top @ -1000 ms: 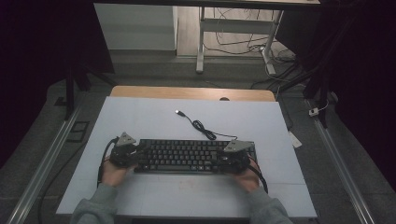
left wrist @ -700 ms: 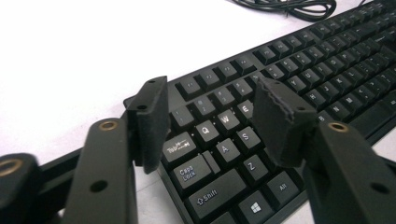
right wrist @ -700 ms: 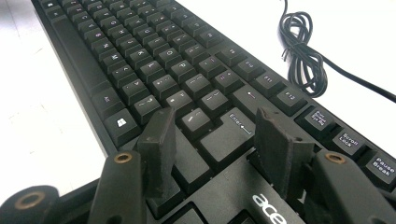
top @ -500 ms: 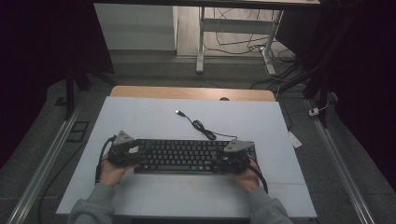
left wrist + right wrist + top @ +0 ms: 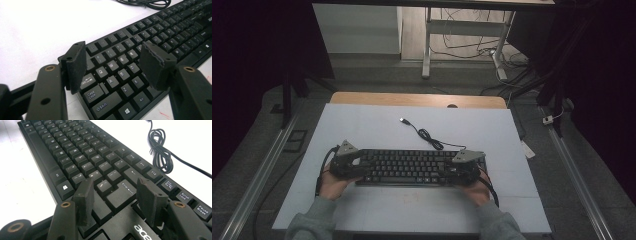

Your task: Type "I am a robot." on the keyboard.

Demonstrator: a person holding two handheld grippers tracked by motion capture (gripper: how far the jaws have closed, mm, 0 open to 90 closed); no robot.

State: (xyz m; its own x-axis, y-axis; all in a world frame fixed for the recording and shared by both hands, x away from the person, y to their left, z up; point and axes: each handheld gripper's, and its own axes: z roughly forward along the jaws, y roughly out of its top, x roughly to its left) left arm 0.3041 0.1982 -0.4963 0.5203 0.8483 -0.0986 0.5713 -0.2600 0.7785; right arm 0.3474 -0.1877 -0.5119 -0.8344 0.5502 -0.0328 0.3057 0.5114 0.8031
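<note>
Left tongs (image 5: 354, 162) and right tongs (image 5: 457, 170) flank the keyboard's (image 5: 407, 166) ends.

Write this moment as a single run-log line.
left gripper: fingers just opened over black plastic keyboard | right gripper: open over its Enter end | white table

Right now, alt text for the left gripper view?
The left tool hangs open over the left end of a black keyboard, jaws apart above the Q, A and S keys. The keyboard lies on a white table.
</note>
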